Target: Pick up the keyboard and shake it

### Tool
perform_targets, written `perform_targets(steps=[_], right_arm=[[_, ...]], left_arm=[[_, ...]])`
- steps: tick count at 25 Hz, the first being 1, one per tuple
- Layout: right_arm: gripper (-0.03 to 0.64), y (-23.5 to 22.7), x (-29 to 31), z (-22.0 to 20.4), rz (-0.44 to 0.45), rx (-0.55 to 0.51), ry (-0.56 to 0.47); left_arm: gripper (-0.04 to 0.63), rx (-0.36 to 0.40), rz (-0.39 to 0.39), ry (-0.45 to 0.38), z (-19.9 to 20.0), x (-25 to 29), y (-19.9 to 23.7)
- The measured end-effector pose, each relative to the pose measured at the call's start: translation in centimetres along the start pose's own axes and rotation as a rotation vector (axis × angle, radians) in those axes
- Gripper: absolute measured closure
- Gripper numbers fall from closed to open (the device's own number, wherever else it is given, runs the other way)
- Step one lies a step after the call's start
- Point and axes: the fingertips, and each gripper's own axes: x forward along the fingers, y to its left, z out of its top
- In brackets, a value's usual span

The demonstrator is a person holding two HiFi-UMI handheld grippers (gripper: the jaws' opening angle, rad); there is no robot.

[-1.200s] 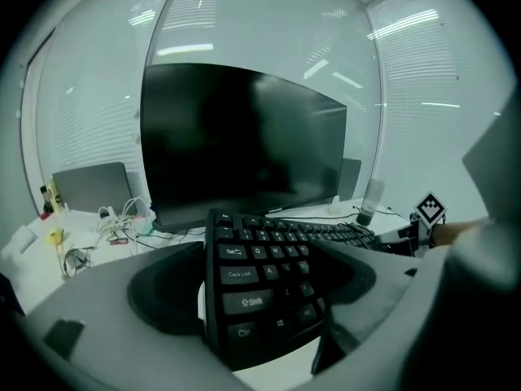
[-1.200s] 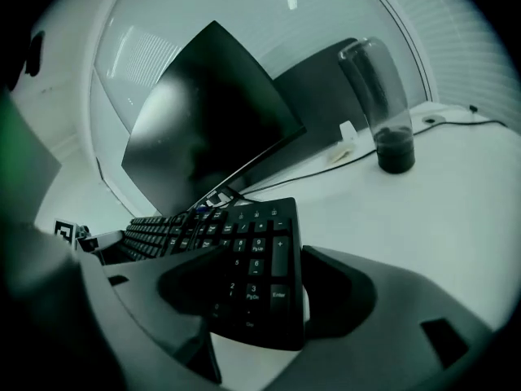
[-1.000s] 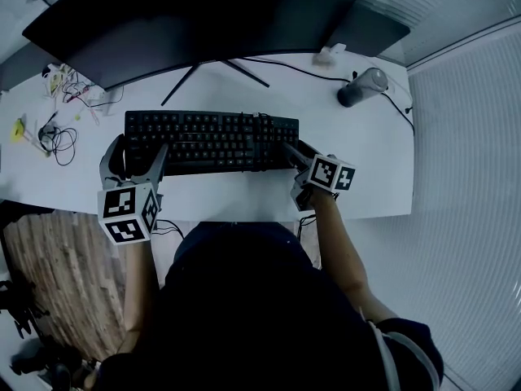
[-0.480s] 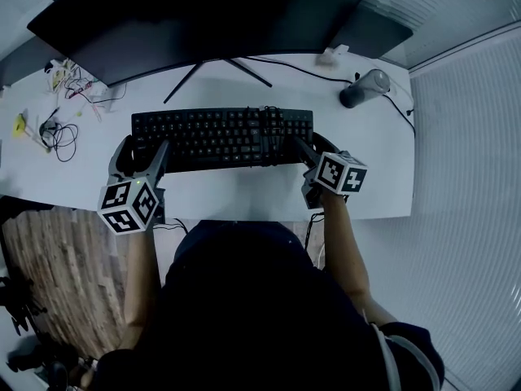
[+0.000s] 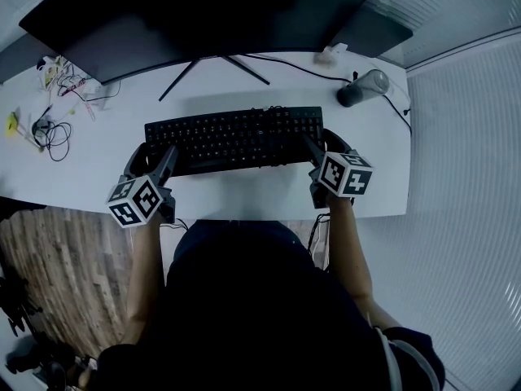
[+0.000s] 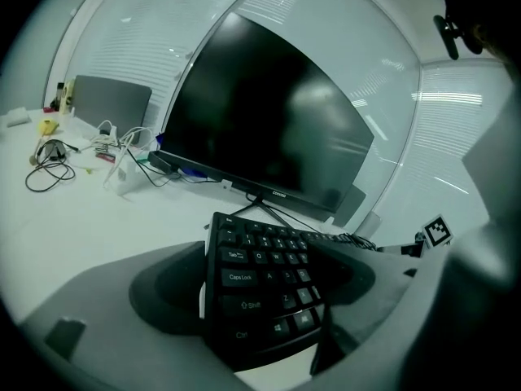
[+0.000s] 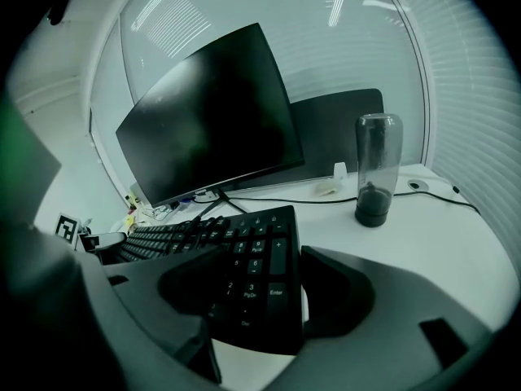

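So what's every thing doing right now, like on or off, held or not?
keyboard: clamped at both ends.
left hand-held gripper: shut on the keyboard's left end.
right hand-held gripper: shut on the keyboard's right end.
monitor: screen dark.
bottle: standing upright.

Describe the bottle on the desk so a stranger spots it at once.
On the white desk, look right of the big dark monitor, toward the far right corner. The bottle stands there upright beside a black cable: the only tall, smoky see-through cylinder in sight.
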Motion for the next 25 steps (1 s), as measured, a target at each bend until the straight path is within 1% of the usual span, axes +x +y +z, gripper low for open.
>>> perform_targets(steps=[5,14,21,25], right_arm=[[0.313,-0.2,1.8,-1.3,0.006,0.018,0.037],[0.313,-1.0,6.9,-2.5,0.018,0.033,0.096],[0.313,-2.0,9.8,-3.3,0.011,0.058,0.118],[0.313,-2.2,10.3,-3.5,0.017,0.037,0.119]], left_arm=[[0.203,-0.019,0.011,0.026,-0.8,0.7,1.1],[0.204,-0.014,0.050,0.105,-2.2,3.8,3.8],[0.204,-0.012,0.055,0.136,-2.5,6.4,5.1],[0.203,-0.014,0.064,0.155,-3.3,7.0,5.6]])
